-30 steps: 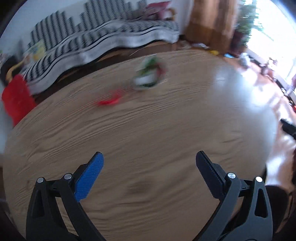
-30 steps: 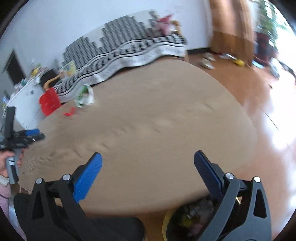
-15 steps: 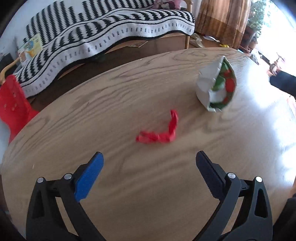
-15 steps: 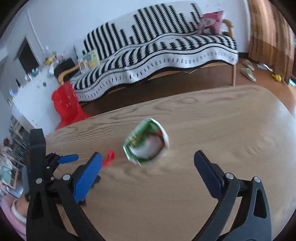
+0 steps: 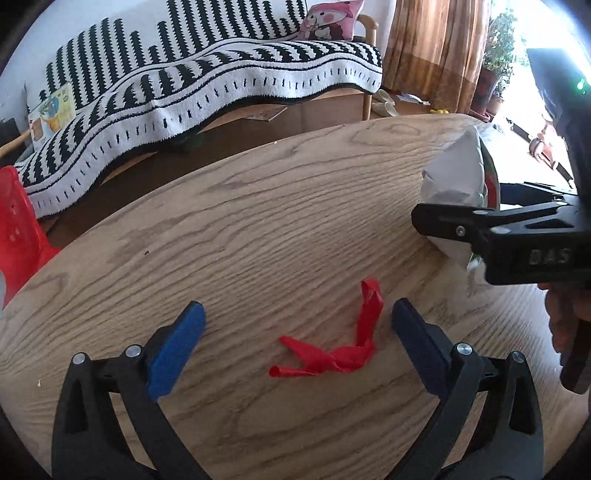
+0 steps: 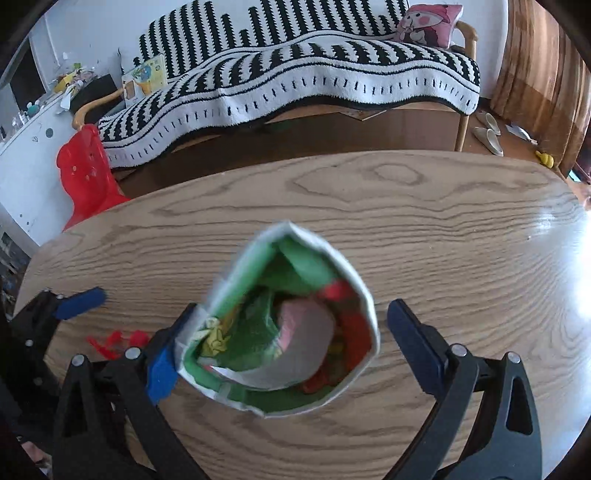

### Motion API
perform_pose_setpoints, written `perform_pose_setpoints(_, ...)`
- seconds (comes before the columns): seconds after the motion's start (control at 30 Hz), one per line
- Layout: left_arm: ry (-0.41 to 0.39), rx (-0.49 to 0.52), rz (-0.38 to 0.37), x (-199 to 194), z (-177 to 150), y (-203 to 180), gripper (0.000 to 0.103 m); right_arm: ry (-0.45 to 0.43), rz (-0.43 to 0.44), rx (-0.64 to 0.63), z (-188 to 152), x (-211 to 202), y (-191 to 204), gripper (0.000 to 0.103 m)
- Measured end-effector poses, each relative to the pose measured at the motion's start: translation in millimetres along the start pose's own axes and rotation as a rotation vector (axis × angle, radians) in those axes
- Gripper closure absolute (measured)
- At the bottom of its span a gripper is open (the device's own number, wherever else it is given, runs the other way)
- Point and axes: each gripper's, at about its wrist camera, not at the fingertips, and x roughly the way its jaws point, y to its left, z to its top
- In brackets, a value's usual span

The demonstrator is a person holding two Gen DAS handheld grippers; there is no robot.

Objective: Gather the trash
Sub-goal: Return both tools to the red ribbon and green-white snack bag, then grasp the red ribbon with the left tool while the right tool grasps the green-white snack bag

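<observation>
A crumpled red wrapper scrap [image 5: 340, 347] lies on the wooden table [image 5: 258, 221] between the spread fingers of my left gripper [image 5: 297, 314], which is open and holds nothing. An open snack bag [image 6: 288, 332], white outside and green and red inside, stands between the wide-apart fingers of my right gripper [image 6: 291, 314]. The bag's left edge overlaps the blue finger; I cannot tell if they touch. In the left wrist view the bag [image 5: 458, 177] shows behind the right gripper's black frame [image 5: 517, 236]. The scrap [image 6: 114, 339] also appears left of the bag.
Behind the table stands a sofa under a black-and-white striped blanket [image 6: 295, 74] with a pink cushion [image 6: 428, 22]. A red plastic chair [image 6: 85, 173] is at the table's far left. Curtains [image 5: 436, 48] and slippers [image 6: 487, 133] are at the back right.
Both grippers have moved in low over the table. The red scrap now lies between the left fingers, and the snack bag now fills the gap between the right fingers. Both stay open.
</observation>
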Motion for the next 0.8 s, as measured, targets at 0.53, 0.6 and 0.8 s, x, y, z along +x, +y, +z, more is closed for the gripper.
perform_pose_setpoints(0.53, 0.001, -0.009, 0.003, -2.2, -8.9, -10.6, 0.005, 0.011, -0.087, -0.119, -8.9, 4.2, 6.6, 0.005)
perform_pose_setpoints(0.6, 0.001, -0.008, 0.004, -2.3, -8.5, -10.7, 0.005, 0.011, -0.087, -0.119, -8.7, 4.2, 6.5, 0.005)
perform_pose_setpoints(0.8, 0.001, -0.008, 0.004, -2.2, -8.5, -10.5, 0.005, 0.011, -0.087, -0.119, -8.9, 4.2, 6.4, 0.005)
